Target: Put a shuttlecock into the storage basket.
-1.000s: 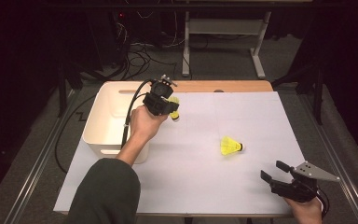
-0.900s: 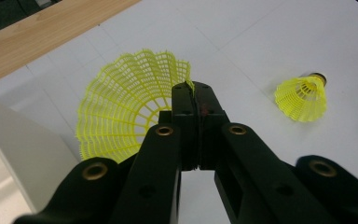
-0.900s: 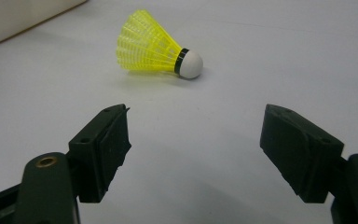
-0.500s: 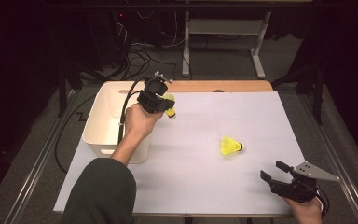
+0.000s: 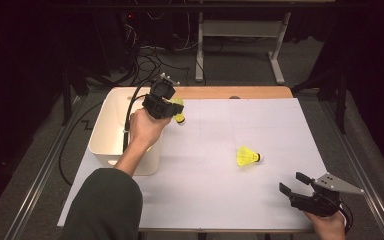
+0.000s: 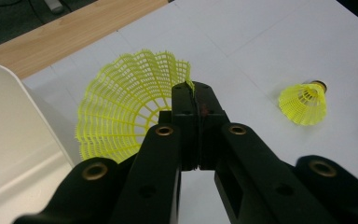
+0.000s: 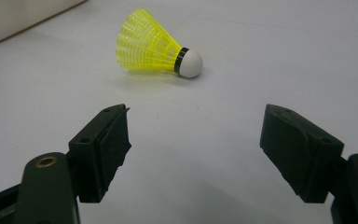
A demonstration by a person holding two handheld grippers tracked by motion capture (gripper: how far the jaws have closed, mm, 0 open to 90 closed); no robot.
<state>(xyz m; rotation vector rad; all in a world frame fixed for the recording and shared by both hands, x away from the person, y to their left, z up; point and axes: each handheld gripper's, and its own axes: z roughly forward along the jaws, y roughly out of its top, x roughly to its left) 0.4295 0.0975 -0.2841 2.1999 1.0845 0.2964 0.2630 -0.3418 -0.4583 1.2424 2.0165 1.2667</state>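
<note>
My left gripper is shut on the mesh rim of a yellow shuttlecock, held in the air just right of the white bin. In the left gripper view the jaws pinch the edge of that skirt, with the bin's wall at the left. A second yellow shuttlecock with a white cork lies on its side on the white sheet. My right gripper rests near the front right corner, open and holding nothing. It faces that shuttlecock, which lies beyond its jaws.
The white sheet covers most of the table, with a strip of bare wood along the far edge. The bin stands at the table's left side. Cables and a metal stand lie on the floor behind.
My left gripper has shifted slightly left toward the bin, carrying the shuttlecock. The right gripper and the lying shuttlecock have not moved.
</note>
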